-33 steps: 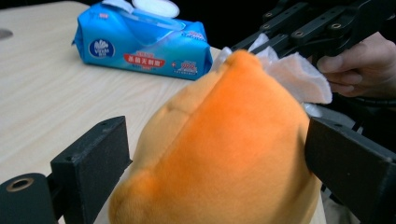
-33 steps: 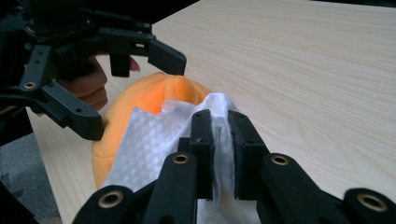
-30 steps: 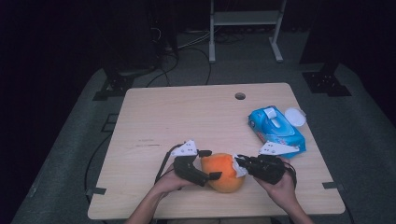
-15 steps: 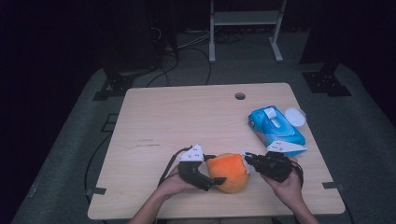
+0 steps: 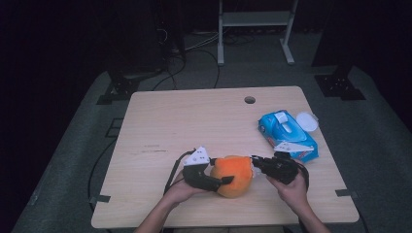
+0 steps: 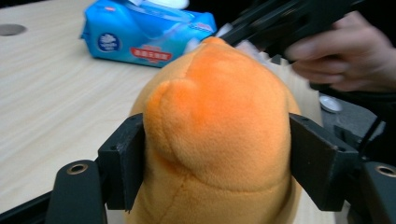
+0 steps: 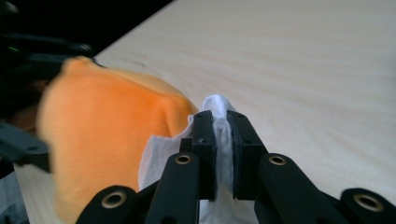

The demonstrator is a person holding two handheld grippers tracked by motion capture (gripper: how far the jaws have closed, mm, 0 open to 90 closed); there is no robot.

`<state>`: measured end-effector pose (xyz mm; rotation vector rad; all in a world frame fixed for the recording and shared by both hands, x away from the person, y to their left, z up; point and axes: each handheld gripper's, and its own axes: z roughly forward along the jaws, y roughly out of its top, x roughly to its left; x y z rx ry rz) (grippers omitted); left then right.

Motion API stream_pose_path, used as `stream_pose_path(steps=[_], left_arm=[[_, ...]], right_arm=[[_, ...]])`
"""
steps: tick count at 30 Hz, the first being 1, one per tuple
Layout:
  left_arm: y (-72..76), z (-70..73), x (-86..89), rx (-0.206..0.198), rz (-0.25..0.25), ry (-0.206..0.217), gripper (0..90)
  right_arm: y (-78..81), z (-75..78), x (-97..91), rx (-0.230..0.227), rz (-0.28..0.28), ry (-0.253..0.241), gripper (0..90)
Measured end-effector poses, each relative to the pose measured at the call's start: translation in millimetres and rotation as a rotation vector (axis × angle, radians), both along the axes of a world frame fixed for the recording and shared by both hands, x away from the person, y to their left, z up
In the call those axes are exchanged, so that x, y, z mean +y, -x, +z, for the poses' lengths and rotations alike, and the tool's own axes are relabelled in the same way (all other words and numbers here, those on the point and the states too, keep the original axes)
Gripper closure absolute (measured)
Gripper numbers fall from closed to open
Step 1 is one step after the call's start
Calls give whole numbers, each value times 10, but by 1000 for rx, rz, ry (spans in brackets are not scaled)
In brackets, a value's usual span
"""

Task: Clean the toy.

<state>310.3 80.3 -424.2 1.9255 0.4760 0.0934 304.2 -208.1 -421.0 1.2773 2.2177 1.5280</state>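
Note:
An orange plush toy [image 5: 233,174] stands on the wooden table [image 5: 194,121] near its front edge. My left gripper [image 5: 224,182] has just been closing and now presses both jaws into the toy's sides [image 6: 219,135]. My right gripper [image 5: 254,160] is shut on a white wipe [image 7: 223,135], held against the right side of the plush toy [image 7: 107,140]. In the left gripper view the right gripper [image 6: 233,35] and the hand around it sit just behind the toy's top.
A blue pack of wet wipes [image 5: 286,133] lies at the table's right, its white lid [image 5: 307,121] flipped open beside it. A cable hole [image 5: 249,100] is near the far edge. A metal stand [image 5: 255,29] and cables sit on the floor beyond.
The left gripper's jaws have closed onto the plush toy. The right gripper has shifted a little to the right along the toy's side with the wipe.

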Motion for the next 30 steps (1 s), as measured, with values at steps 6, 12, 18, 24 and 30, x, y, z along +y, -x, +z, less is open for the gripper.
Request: stream_pose_path(steps=[6,12,18,24,30], left_arm=[[-5,-17,-15,20,48,16,265],[-9,-49,-88,38,96,44,212],[37,-57,-96,-4,28,11,158],[38,-68,-125,-9,47,-12,138],[-5,-157,-148,46,46,11,58]], right_arm=[[161,165,45,-86,-12,6,815],[279,236,153,-126,53,-11,806],[186,166,72,-113,22,23,805],[239,190,134,-118,43,39,809],[246,199,150,-117,59,38,806]])
